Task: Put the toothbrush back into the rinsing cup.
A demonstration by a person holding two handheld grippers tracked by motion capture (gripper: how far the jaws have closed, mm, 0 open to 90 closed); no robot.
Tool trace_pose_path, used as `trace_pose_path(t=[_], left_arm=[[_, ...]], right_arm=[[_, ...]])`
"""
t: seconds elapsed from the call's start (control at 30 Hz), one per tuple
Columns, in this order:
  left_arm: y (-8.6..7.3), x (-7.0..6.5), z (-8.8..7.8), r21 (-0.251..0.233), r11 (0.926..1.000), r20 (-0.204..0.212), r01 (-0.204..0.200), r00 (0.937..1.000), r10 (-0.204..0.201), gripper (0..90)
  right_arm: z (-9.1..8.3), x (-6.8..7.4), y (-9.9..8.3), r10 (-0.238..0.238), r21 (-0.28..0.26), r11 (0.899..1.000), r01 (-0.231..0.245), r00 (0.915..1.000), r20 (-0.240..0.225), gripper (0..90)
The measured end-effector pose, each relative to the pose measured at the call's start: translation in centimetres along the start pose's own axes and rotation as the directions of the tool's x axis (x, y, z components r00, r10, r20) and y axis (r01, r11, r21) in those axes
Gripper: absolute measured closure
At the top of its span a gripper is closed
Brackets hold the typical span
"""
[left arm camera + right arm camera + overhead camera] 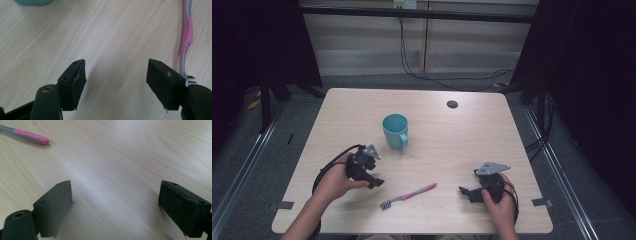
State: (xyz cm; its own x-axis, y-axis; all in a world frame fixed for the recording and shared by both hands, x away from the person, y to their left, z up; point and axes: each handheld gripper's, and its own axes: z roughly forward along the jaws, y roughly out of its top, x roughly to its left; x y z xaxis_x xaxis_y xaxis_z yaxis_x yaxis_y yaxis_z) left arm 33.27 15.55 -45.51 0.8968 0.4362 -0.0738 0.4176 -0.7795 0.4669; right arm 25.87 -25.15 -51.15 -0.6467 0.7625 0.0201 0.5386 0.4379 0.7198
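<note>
Your left claw [378,182] is open w/ nothing in it, hovering just left of the pink toothbrush [408,195], which lies flat on the surface [472,135], bristle end nearest that claw. Right claw [463,190] is also wide open, empty, parked near right. The teal cup [395,130] stands upright farther back, prob. where the brush goes.

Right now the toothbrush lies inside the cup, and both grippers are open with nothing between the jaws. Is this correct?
Not quite. The toothbrush lies flat on the table, apart from the cup, as the high view shows. The rest holds: the left gripper and right gripper are open with nothing between the jaws.
</note>
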Motion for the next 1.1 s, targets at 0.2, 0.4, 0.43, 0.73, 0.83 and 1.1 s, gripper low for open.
trace_pose_path(t=[0.2,0.4,0.43,0.73,0.83,1.1], left_arm=[[0.8,-0.6,0.6,0.026,0.9994,0.02,-0.025,0.9995,0.024,34.0],[1.8,-1.2,0.9,0.047,0.9978,0.028,-0.047,0.9985,0.046,34.3],[1.8,-1.2,0.9,0.047,0.9978,0.028,-0.047,0.9985,0.046,34.5],[2.5,-1.9,1.3,0.072,0.9952,0.045,-0.066,0.997,0.063,36.2],[2.8,-2.1,1.4,0.082,0.9936,0.052,-0.078,0.9959,0.074,36.5],[3.5,-2.7,1.5,0.096,0.9922,0.063,-0.08,0.9953,0.074,38.6]], right_arm=[[0.0,0.0,0.0,0.0,0.0,1.0,0.0,1.0,0.0,11.4],[0.0,0.0,0.0,0.001,0.0,1.0,-0.001,1.0,0.0,11.4],[0.0,0.0,0.0,0.001,0.0,1.0,-0.001,1.0,0.0,11.4],[0.0,0.0,0.0,0.001,0.0,1.0,-0.001,1.0,0.0,11.4],[0.0,0.0,0.0,0.001,0.0,1.0,-0.001,1.0,0.0,11.4],[0.0,0.0,0.0,0.001,0.0,1.0,-0.001,1.0,0.0,11.4]])
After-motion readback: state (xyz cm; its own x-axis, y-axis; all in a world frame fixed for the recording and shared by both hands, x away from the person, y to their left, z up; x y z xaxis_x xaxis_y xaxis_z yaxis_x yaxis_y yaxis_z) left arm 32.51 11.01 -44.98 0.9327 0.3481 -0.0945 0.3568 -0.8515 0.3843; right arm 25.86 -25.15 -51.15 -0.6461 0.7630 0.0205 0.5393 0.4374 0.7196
